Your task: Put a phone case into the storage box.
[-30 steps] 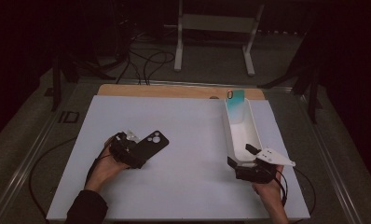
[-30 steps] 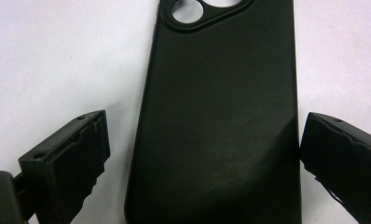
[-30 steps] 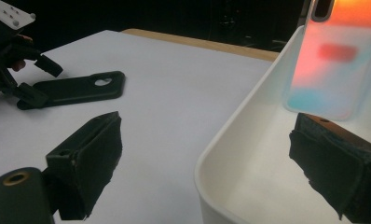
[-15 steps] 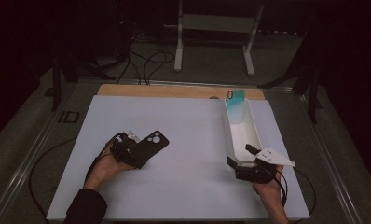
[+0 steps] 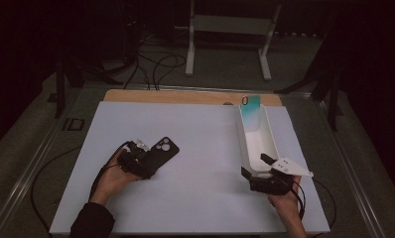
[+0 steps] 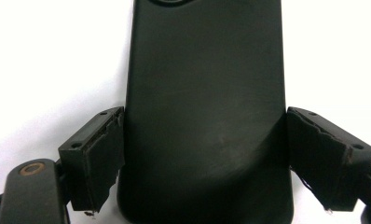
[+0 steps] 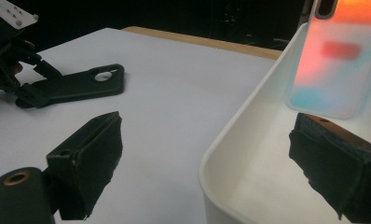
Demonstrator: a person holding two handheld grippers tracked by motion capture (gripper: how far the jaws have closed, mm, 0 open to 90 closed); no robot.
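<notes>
White board covers the table under dark surroundings. At its left, the left gripper has just been closing its jaws around a black phone case lying flat; the pads sit at its sides. At right, the right gripper straddles a white tray's near wall, jaws apart; a colourful phone case leans at the tray's far end.
</notes>
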